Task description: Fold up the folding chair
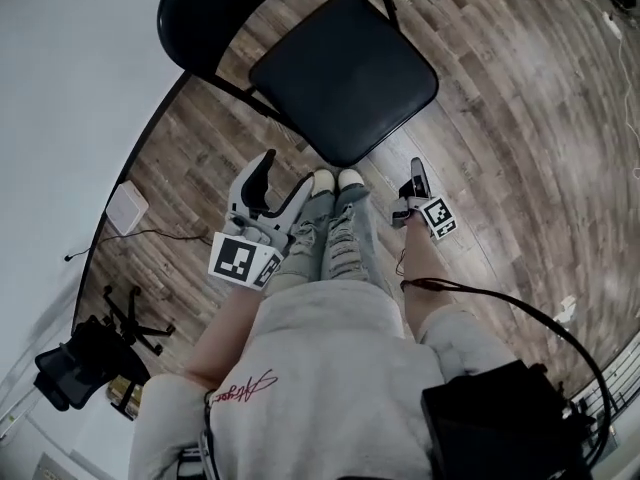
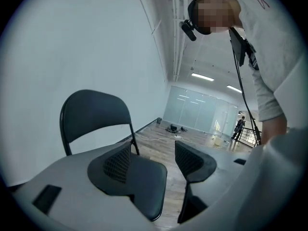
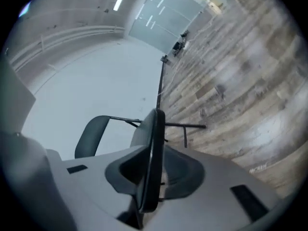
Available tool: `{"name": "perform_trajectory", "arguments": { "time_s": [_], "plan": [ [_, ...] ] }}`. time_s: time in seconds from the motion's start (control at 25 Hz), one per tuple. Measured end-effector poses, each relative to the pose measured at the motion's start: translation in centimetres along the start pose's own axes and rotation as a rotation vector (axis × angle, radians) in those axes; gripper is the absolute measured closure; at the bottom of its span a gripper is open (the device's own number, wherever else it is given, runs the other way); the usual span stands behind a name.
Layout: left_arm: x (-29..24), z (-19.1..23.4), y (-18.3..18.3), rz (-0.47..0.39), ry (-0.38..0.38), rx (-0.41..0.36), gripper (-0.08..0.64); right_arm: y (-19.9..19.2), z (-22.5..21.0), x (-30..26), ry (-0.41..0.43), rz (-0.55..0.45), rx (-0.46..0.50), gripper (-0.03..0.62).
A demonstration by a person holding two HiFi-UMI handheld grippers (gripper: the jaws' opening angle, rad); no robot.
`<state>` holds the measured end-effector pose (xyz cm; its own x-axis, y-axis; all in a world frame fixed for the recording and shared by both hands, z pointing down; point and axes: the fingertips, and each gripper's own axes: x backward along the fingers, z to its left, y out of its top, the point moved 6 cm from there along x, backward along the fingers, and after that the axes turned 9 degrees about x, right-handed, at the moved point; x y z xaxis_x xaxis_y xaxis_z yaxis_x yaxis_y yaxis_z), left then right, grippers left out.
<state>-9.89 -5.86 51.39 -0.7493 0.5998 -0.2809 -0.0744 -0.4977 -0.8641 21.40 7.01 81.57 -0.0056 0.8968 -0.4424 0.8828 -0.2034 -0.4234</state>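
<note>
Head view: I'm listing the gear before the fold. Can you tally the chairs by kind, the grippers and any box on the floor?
folding chair: 1
office chair: 1
white box: 1
grippers: 2 (left gripper, right gripper)
Total: 5

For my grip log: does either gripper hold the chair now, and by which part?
Nothing is held. The left gripper is open, short of the chair. The right gripper is open too; the seat edge shows between its jaws, unpressed.

Grey sweatshirt [image 1: 320, 348], ripped jeans [image 1: 345, 238], white shoes [image 1: 337, 180]
</note>
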Motion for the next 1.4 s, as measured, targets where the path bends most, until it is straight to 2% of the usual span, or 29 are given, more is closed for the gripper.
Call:
{"name": "perform_trajectory", "arguments": {
  "time_s": [0.04, 0.08, 0.12, 0.24, 0.32, 0.4, 0.44, 0.48, 0.56, 0.64, 0.76, 0.84, 0.92, 1.04, 1.24, 1.4],
  "plan": [
    [0.1, -0.9, 1.1, -0.018, -0.021, -0.013, 0.275, 2.0, 1.1, 1.7, 0.004, -0.037, 0.041, 0.559],
    [0.2, -1.9, 2.4, -0.043, -0.043, -0.030, 0.275, 4.5, 2.9, 3.2, 0.034, -0.085, 0.084, 0.567],
    [0.1, -3.0, 3.7, -0.073, -0.067, -0.053, 0.275, 7.4, 5.5, 4.3, 0.099, -0.134, 0.137, 0.570],
    [-0.1, -6.1, 8.3, -0.200, -0.125, -0.124, 0.276, 16.1, 16.5, 6.1, 0.374, -0.258, 0.322, 0.576],
    [0.8, -8.5, 11.2, -0.293, -0.141, -0.160, 0.276, 20.0, 24.3, 8.1, 0.515, -0.300, 0.456, 0.577],
    [2.2, -11.5, 13.1, -0.381, -0.140, -0.193, 0.279, 22.4, 31.1, 11.1, 0.621, -0.334, 0.640, 0.577],
    [3.0, -13.1, 13.6, -0.422, -0.136, -0.212, 0.303, 23.3, 34.0, 12.8, 0.669, -0.359, 0.727, 0.577],
    [3.7, -14.9, 13.7, -0.457, -0.128, -0.228, 0.357, 23.8, 36.3, 14.7, 0.715, -0.385, 0.798, 0.577],
    [5.5, -18.7, 13.2, -0.517, -0.104, -0.242, 0.444, 24.3, 39.1, 19.0, 0.795, -0.414, 0.902, 0.577],
    [7.6, -22.9, 11.8, -0.569, -0.067, -0.244, 0.517, 23.8, 40.1, 23.7, 0.863, -0.403, 0.999, 0.577],
    [10.6, -29.0, 8.6, -0.621, 0.010, -0.242, 0.537, 22.4, 39.6, 30.1, 0.984, -0.344, 1.123, 0.577],
    [12.1, -32.7, 6.1, -0.614, 0.024, -0.217, 0.543, 21.6, 38.8, 34.0, 1.052, -0.302, 1.184, 0.577],
    [13.5, -35.9, 4.2, -0.587, 0.001, -0.206, 0.543, 21.3, 38.1, 37.4, 1.091, -0.286, 1.230, 0.577],
    [15.4, -38.7, 3.1, -0.558, -0.029, -0.223, 0.543, 21.1, 37.1, 40.9, 1.112, -0.284, 1.263, 0.577],
    [17.4, -40.4, 2.9, -0.566, -0.050, -0.193, 0.543, 20.4, 35.7, 43.8, 1.069, -0.260, 1.230, 0.577],
    [19.0, -41.1, 2.5, -0.567, -0.047, -0.201, 0.543, 18.9, 35.8, 45.1, 1.083, -0.238, 1.252, 0.577]
  ]
}}
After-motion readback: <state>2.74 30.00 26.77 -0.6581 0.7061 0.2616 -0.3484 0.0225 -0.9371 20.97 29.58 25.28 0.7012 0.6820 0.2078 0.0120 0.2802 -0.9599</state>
